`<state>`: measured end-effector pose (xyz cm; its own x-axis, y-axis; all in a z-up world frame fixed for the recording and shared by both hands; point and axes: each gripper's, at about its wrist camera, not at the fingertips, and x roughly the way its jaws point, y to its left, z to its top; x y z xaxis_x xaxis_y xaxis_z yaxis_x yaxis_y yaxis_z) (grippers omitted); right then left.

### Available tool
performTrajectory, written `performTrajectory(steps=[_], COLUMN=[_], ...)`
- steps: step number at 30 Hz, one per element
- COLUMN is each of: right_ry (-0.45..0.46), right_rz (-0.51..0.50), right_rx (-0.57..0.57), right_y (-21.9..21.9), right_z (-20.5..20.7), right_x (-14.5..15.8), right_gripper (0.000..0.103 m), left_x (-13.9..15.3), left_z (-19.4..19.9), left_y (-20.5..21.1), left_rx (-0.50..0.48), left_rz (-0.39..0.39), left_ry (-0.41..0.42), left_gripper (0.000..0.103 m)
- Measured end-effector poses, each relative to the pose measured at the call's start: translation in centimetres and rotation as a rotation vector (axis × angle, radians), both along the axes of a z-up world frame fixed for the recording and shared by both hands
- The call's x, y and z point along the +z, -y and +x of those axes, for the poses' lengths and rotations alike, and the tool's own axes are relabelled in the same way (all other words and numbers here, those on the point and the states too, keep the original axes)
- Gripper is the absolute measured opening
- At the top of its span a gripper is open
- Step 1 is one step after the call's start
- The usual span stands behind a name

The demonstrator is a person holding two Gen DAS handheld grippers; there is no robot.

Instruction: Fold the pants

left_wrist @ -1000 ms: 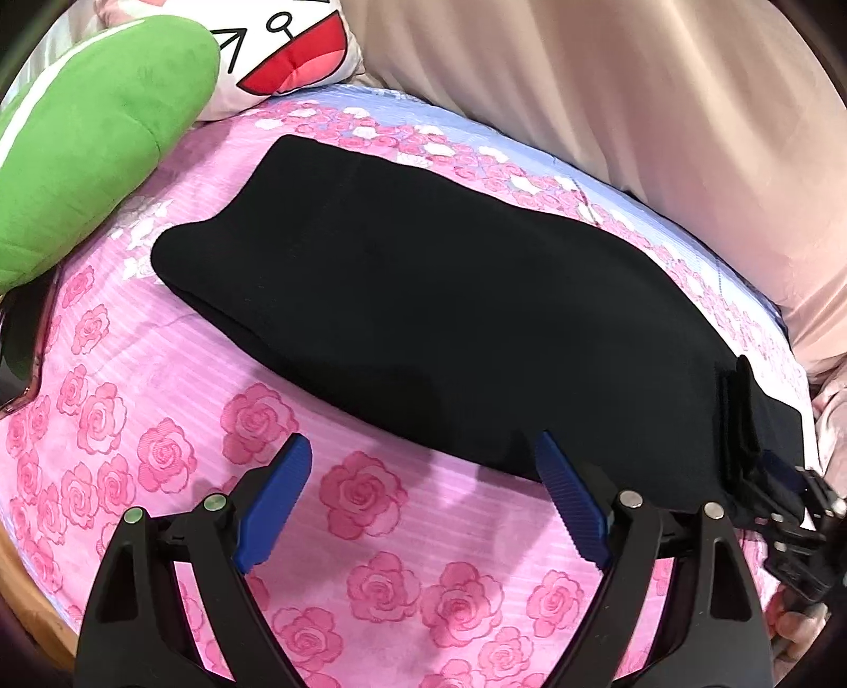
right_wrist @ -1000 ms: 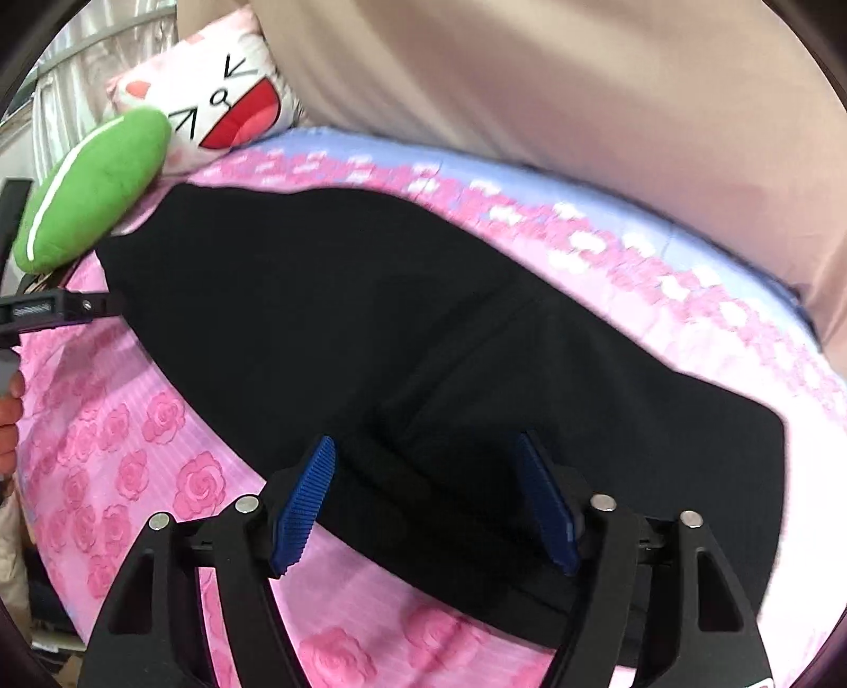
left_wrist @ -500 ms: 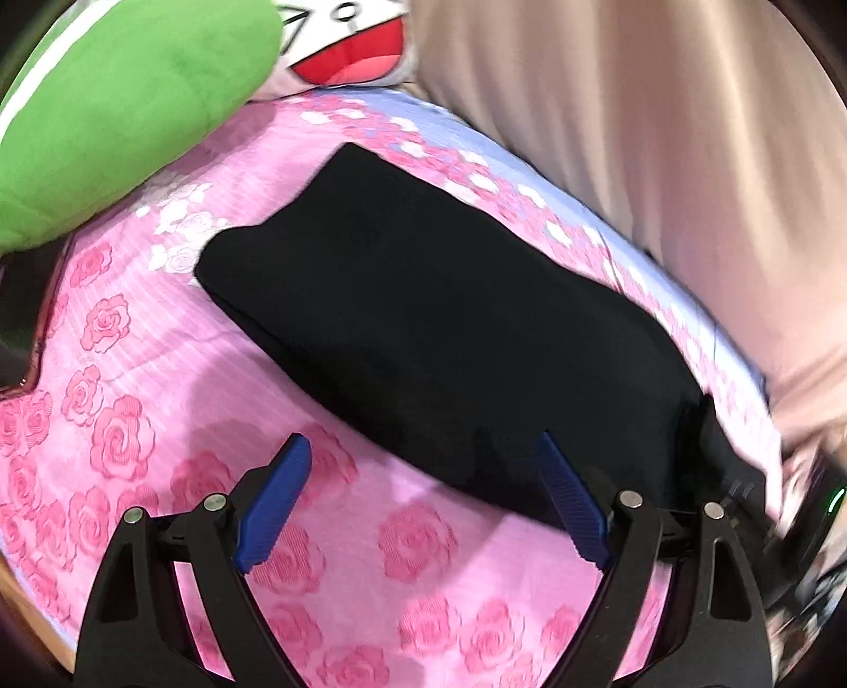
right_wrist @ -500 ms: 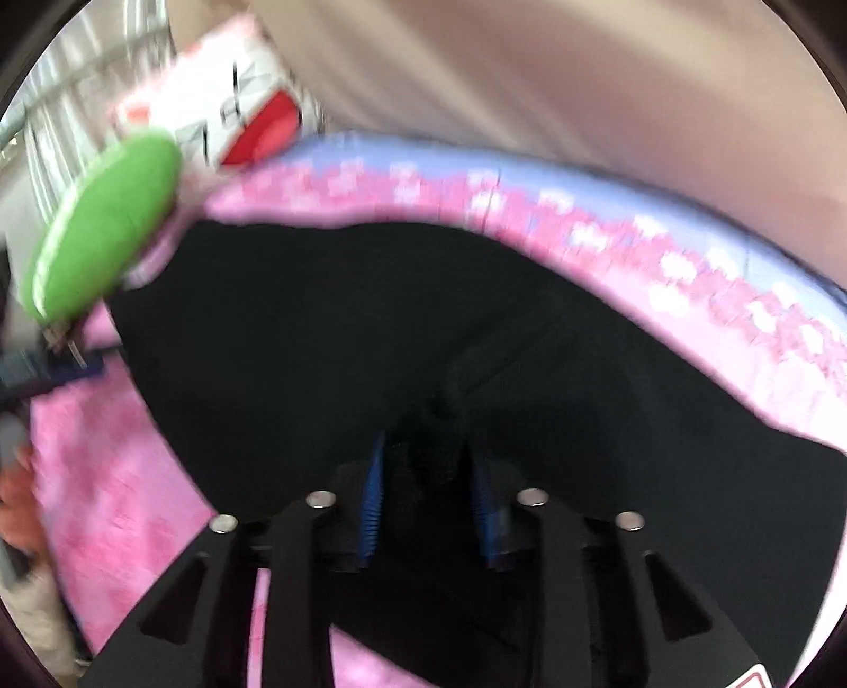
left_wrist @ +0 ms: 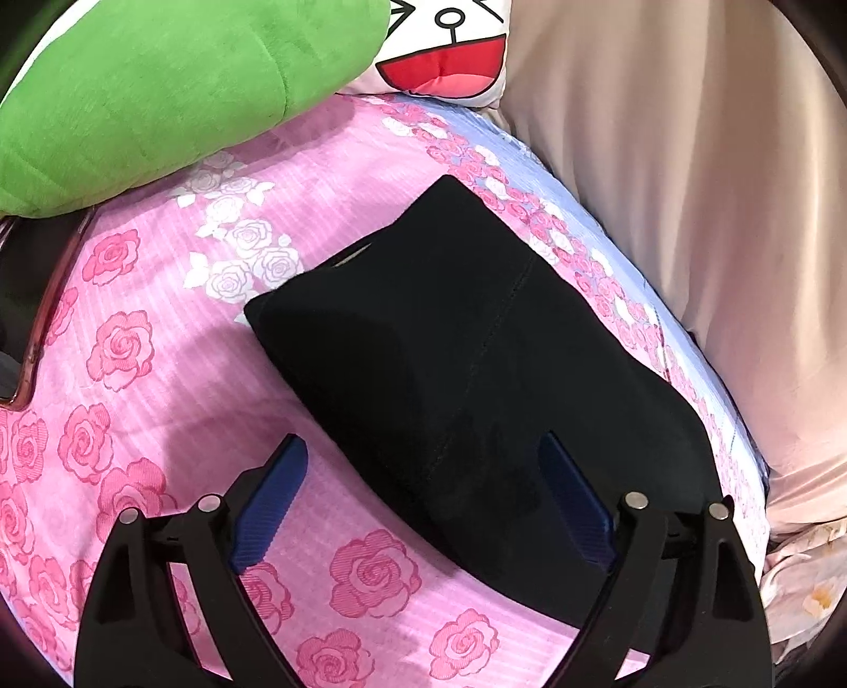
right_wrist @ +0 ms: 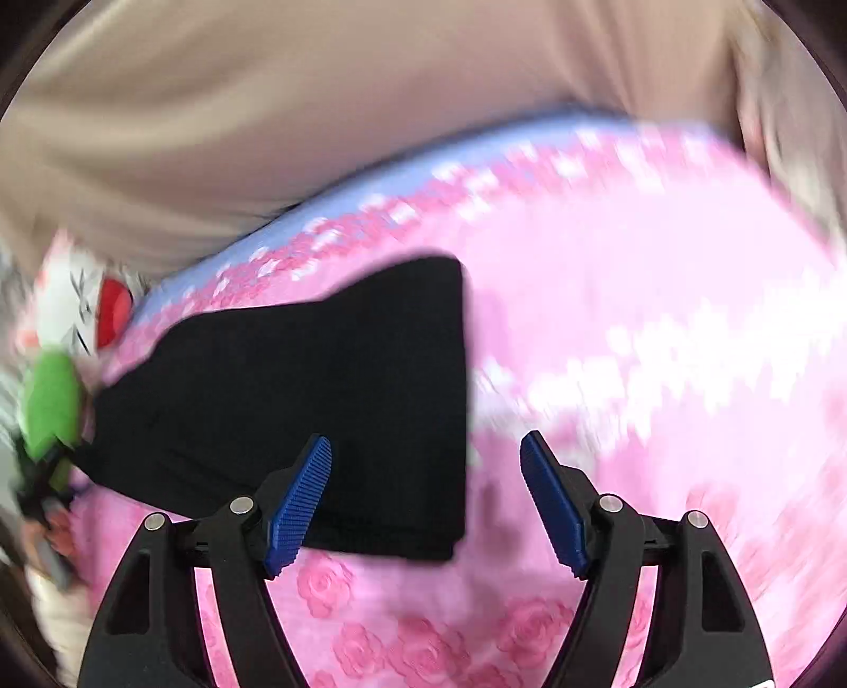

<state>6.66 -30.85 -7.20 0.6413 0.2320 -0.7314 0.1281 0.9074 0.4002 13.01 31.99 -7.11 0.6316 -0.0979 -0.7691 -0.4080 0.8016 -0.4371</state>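
pants (left_wrist: 476, 365) now folded shorter vs a sec ago. left view: 1 black bundle on rose sheet (left_wrist: 159, 370), 2 pillows, no readable writing; left gripper (left_wrist: 423, 508) wide open, empty. right view: right gripper (right_wrist: 426, 497) just reopened, holds nothing, pants' edge beneath.

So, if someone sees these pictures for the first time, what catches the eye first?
The folded black pants stand out most, dark on the pink rose-print bedsheet in the middle of both views. Next comes the bright green plush pillow at the top left of the left wrist view, beside a white cartoon-face pillow.
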Motion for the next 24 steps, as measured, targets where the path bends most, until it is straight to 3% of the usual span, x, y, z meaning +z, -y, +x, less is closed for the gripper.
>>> performTrajectory(steps=[4,7,8,9,11,14,17,19,24], right_ry=[-0.022,-0.001,0.001,-0.002,0.007,0.027,0.057,0.051,0.022], right_rz=[0.142,0.122,0.114,0.126,0.082,0.056,-0.031,0.012,-0.011], right_rx=[0.056,0.069,0.063,0.077,0.097,0.096,0.046,0.041,0.035], right_y=[-1.0,-2.2,-2.7,-3.0,-4.0,-3.6,-1.8,0.3,0.9], right_z=[1.5,2.1,2.3,2.6,2.5,1.8,0.7,0.3,-0.1], right_x=[-2.4,-2.4,-2.3,-2.5,-1.9,-1.0,0.6,0.8,-0.3], right_gripper=[0.073,0.07,0.045,0.031,0.026,0.02,0.017,0.017,0.017], left_x=[0.0,0.1,0.2,0.2,0.3,0.3,0.7,0.9,0.1], left_z=[0.4,0.2,0.1,0.0,-0.3,-0.6,-1.1,-1.4,-0.5], left_y=[0.1,0.0,0.0,0.0,0.1,0.1,-0.3,-0.6,-0.7], left_rx=[0.003,0.008,0.01,0.013,0.019,0.03,0.049,0.064,0.08], left_rz=[0.012,0.004,0.007,0.01,0.016,0.018,0.008,0.0,-0.011], left_ry=[-0.015,-0.023,-0.025,-0.027,-0.033,-0.043,-0.038,-0.025,-0.034], left_gripper=[0.088,0.088,0.088,0.088,0.088,0.088,0.088,0.088,0.088])
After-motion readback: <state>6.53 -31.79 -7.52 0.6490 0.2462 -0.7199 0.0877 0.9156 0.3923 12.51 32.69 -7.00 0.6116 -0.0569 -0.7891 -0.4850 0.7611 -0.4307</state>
